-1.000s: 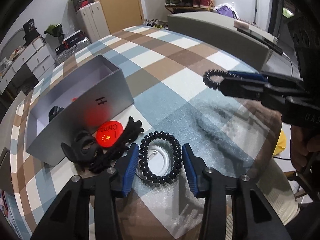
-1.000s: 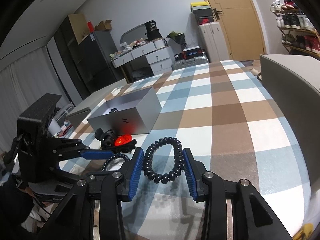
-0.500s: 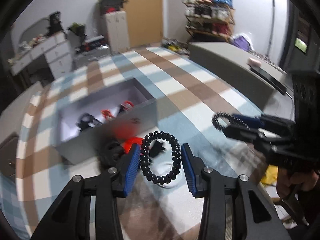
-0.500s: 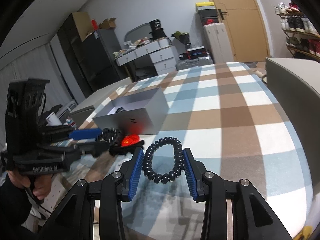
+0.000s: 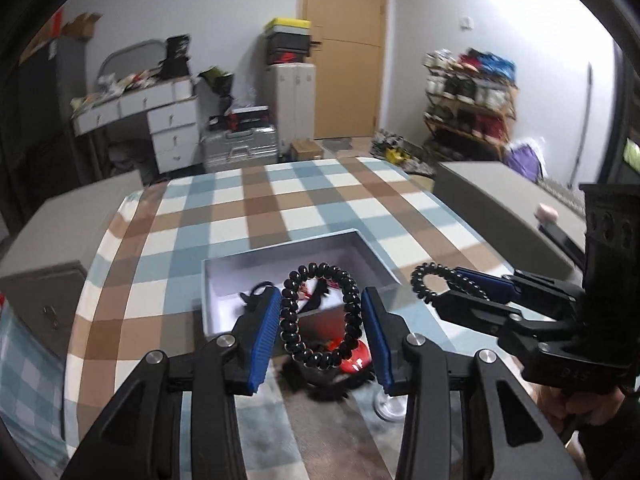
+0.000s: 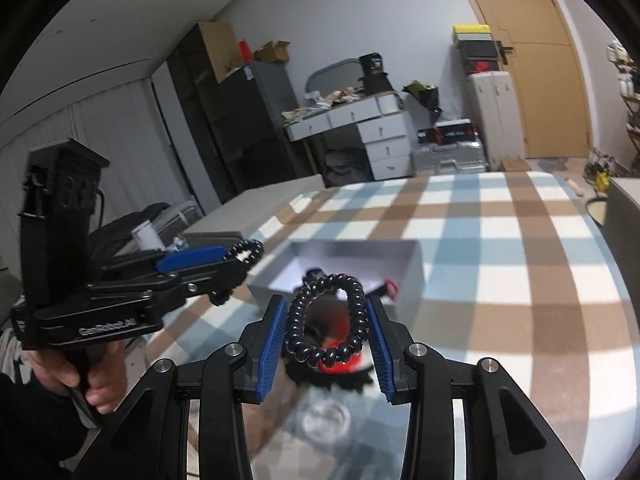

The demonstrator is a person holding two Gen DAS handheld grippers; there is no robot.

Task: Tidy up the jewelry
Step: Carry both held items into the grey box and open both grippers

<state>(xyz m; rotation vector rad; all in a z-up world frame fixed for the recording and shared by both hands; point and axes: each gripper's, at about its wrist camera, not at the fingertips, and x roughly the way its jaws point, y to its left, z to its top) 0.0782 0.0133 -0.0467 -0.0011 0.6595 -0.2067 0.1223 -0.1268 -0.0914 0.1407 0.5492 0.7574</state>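
Note:
My left gripper (image 5: 320, 316) is shut on a black bead bracelet (image 5: 352, 312) and holds it in the air just in front of the open grey box (image 5: 208, 312). My right gripper (image 6: 326, 320) is shut on a black spiral hair tie (image 6: 356, 300), also lifted near the box (image 6: 414, 276). The right gripper shows in the left wrist view (image 5: 460, 284), to the right of the box. The left gripper shows in the right wrist view (image 6: 236, 258), to the left of the box. Small dark and red items lie inside the box.
A red round badge (image 5: 356, 360) and black hair accessories (image 5: 316, 380) lie on the checked tablecloth (image 5: 280, 200) below the grippers, in front of the box. A clear round pin (image 6: 326, 420) lies nearer me. Grey chairs and room furniture surround the table.
Both grippers have lifted and tilted up with their items and come closer to the box. The left gripper raised the bead bracelet off the table.

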